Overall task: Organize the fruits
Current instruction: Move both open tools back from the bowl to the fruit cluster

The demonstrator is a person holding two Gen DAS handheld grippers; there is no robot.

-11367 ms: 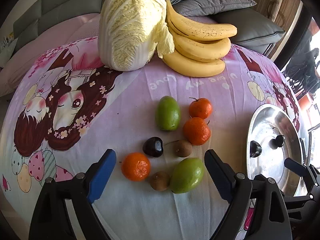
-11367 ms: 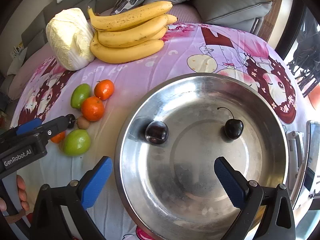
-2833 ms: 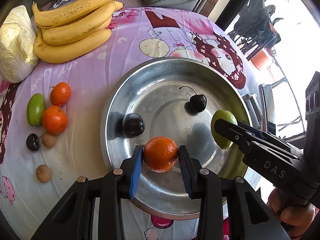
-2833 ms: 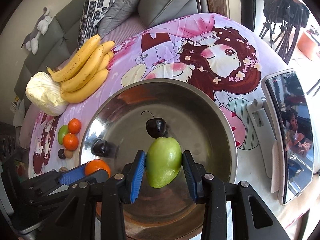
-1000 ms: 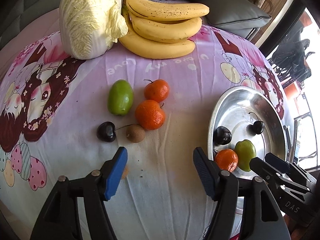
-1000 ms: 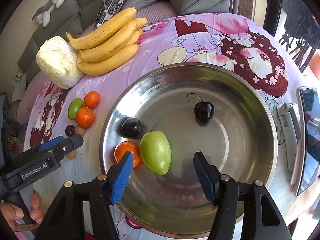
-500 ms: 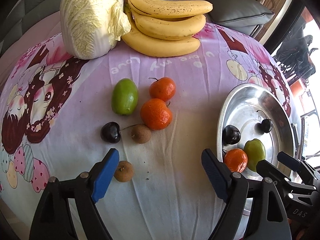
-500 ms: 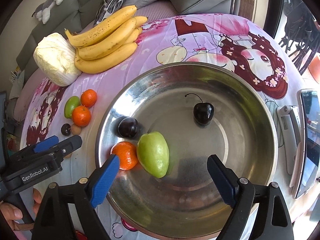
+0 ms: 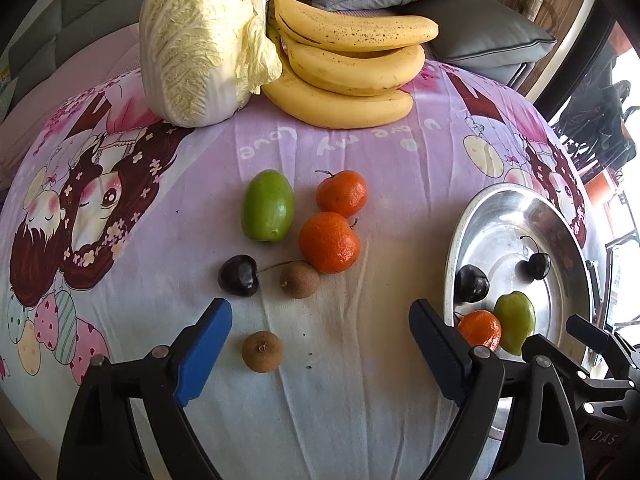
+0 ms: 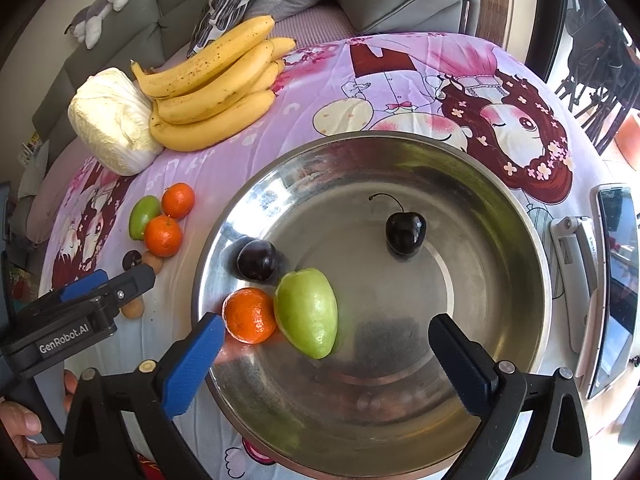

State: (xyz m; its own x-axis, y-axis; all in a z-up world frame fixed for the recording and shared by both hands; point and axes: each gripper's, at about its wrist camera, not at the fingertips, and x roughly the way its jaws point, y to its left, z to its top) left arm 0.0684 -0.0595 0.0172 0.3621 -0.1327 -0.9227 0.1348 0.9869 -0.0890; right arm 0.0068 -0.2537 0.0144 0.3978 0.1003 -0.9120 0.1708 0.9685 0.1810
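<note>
The steel bowl [image 10: 500, 216] holds a green fruit [image 10: 307, 312], a tangerine [image 10: 249, 315], a dark plum [image 10: 256, 260] and a stemmed cherry [image 10: 405, 233]. My right gripper [image 10: 324, 344] hovers over the bowl, its jaws opening wide with nothing pressed between them. On the cloth lie a green fruit [image 9: 267, 205], two tangerines [image 9: 329, 241] [image 9: 342, 193], a cherry [image 9: 238, 275] and two brown longans [image 9: 299, 279] [image 9: 262, 351]. My left gripper [image 9: 320, 336] hangs above the near longan, jaws opening, holding nothing.
A cabbage [image 9: 200, 36] and a bunch of bananas [image 9: 352, 68] lie at the table's far side, with sofa cushions behind. A phone on a stand [image 10: 612, 280] sits right of the bowl. A hand [image 10: 20, 416] grips the left gripper's handle.
Both grippers' jaws have spread wider. The near longan has come into view between the left fingers. Both hands have stayed roughly where they were.
</note>
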